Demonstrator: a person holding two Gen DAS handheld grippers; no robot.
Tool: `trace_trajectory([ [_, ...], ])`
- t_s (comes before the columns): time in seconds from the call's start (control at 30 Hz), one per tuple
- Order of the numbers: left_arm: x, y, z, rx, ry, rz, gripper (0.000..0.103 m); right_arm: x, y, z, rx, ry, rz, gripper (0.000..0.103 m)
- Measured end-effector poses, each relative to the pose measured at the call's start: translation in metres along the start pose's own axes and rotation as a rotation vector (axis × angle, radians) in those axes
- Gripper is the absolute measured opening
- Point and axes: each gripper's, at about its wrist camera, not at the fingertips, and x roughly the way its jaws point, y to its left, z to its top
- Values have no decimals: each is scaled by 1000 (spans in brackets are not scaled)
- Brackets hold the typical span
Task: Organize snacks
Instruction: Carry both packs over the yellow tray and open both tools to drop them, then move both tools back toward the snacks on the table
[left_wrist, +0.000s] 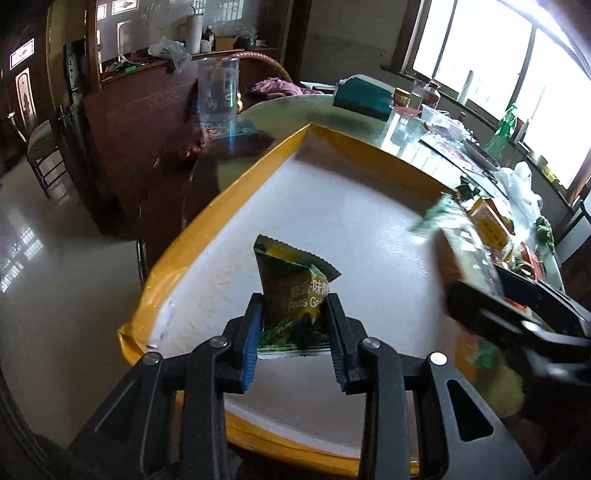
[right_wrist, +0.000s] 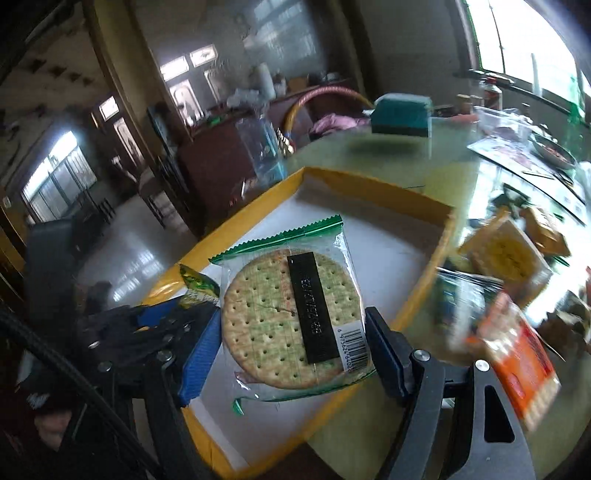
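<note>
A green pea snack packet (left_wrist: 291, 291) stands between the blue pads of my left gripper (left_wrist: 294, 306), which is shut on it above the near part of a yellow-rimmed white tray (left_wrist: 229, 192). My right gripper (right_wrist: 293, 321) is shut on a round cracker pack (right_wrist: 291, 317) in a clear, green-edged wrapper, held over the same tray (right_wrist: 369, 184). In the left wrist view the right gripper (left_wrist: 480, 306) appears blurred at the right with its cracker pack (left_wrist: 450, 229). The right wrist view shows the left gripper (right_wrist: 147, 325) and its packet (right_wrist: 195, 284) at the left.
Several loose snack packs (right_wrist: 509, 254), one of them orange (right_wrist: 517, 362), lie on the glass table right of the tray. A teal box (left_wrist: 364, 96), a clear jug (left_wrist: 218, 92) and a green bottle (left_wrist: 502, 129) stand farther back. The table edge drops to the floor at the left.
</note>
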Motion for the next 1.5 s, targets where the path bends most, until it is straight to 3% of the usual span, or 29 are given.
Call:
trace_trajectory([
  [0.17,11,10,2,0,33,35,35,39,9,3,-32,75,-40,75],
  [0.37,19,19,3,-4,68,53,38,55,12,-5,-37,135,-51,77],
  [0.47,20,26,2,-30,68,81,61,57,16,-7,-46,136,-62,77],
  [0.5,18,30,3,-48,62,78,73,55,15,-8,-41,125,-45,77],
  [0.57,12,35,3,-91,40,31,78,49,11,-8,-1,118,-18,77],
  [0.67,-3,30,4,-110,-15,3,83,27,4,-6,50,36,55,81],
  [0.83,-40,-1,3,-43,-161,-34,85,-29,-5,-11,102,-106,98,81],
  [0.9,-49,-17,2,-21,-178,-97,85,-48,-7,-18,123,-139,38,81],
  [1.07,-52,-74,-7,79,-129,-211,85,-87,-27,-54,195,-122,-73,81],
  [1.4,-43,-154,-30,251,-46,-262,85,-133,-63,-118,385,-125,-109,80],
  [1.5,-44,-162,-35,266,-43,-266,85,-137,-78,-129,422,-109,-116,71],
])
